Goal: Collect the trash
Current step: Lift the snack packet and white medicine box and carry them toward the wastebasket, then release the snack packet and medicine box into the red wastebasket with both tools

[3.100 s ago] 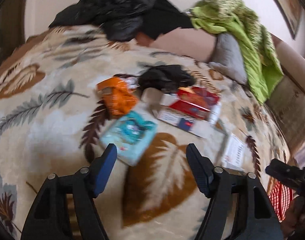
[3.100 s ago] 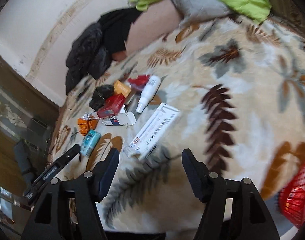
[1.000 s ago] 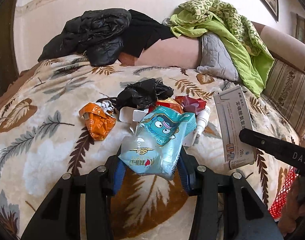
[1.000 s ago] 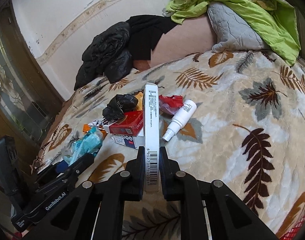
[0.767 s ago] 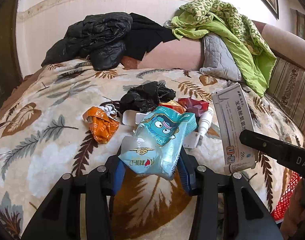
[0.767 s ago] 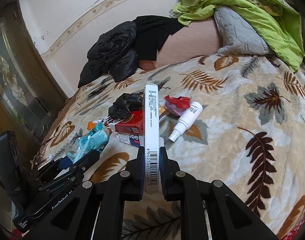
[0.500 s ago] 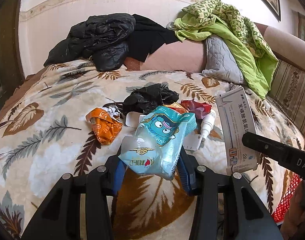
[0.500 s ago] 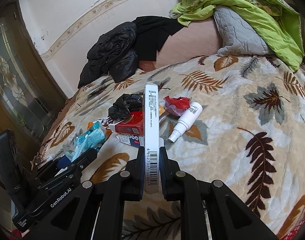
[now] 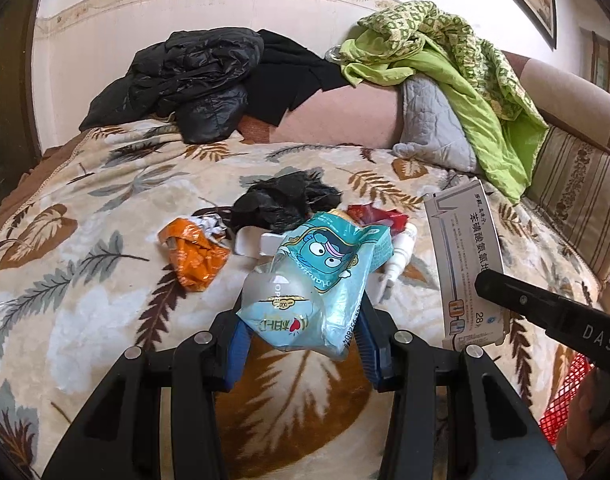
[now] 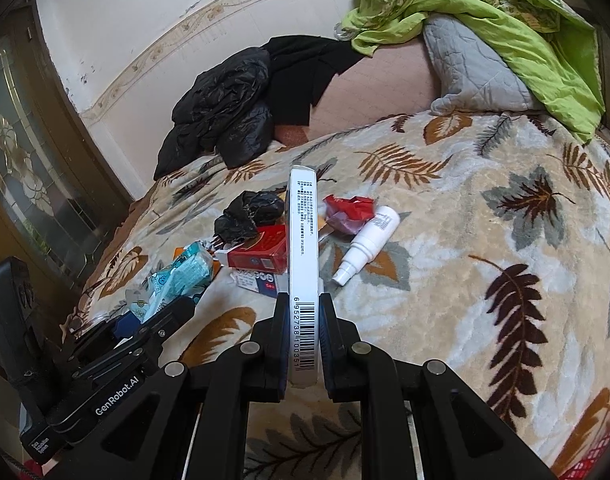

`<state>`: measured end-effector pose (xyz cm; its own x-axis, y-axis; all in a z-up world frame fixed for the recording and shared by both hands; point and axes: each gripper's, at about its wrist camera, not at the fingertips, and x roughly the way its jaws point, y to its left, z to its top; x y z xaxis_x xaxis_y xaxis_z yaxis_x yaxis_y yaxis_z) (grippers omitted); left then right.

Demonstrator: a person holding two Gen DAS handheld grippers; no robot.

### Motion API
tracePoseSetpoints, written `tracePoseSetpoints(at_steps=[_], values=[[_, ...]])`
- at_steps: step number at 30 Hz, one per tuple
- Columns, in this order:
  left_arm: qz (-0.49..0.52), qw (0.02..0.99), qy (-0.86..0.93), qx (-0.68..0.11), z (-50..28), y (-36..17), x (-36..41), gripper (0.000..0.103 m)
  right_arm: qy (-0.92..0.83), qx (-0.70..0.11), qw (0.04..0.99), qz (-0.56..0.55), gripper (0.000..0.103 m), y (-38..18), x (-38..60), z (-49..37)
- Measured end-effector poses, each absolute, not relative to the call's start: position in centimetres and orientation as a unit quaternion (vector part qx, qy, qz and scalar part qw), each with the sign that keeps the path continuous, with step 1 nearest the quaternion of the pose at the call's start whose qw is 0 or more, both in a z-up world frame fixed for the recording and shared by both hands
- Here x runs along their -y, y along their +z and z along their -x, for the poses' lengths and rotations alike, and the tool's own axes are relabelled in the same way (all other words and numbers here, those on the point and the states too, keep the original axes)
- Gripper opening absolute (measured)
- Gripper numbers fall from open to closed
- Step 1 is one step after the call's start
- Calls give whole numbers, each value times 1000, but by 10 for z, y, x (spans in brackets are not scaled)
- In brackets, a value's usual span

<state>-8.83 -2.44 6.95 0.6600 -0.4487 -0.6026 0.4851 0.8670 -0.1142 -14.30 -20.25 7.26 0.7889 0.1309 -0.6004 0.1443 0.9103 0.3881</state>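
The left tongs [image 9: 305,344] pinch a light blue pouch [image 9: 317,280]. The right tongs [image 10: 303,328] pinch a white box [image 10: 303,248] edge-on. A red basket [image 9: 561,404] shows at lower right, contents hidden.

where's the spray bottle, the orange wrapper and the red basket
spray bottle [image 10: 369,239], right wrist view, middle of its white body
orange wrapper [image 9: 193,253], left wrist view, centre of the crumpled foil
red basket [image 9: 561,396], left wrist view, mesh wall at the lower right edge
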Motion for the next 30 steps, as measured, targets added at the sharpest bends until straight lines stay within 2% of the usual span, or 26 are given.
tracePoseSetpoints(at_steps=[8, 17, 30], values=[[-36, 890, -308, -334, 100, 64, 75, 45, -68, -281, 927, -239, 14, 88, 249, 214], [-59, 860, -374, -341, 122, 46, 147, 45, -111, -291, 900, -306, 14, 81, 300, 285], [-92, 855, -380, -341, 120, 35, 138, 45, -152, -315, 896, -274, 14, 97, 288, 323]])
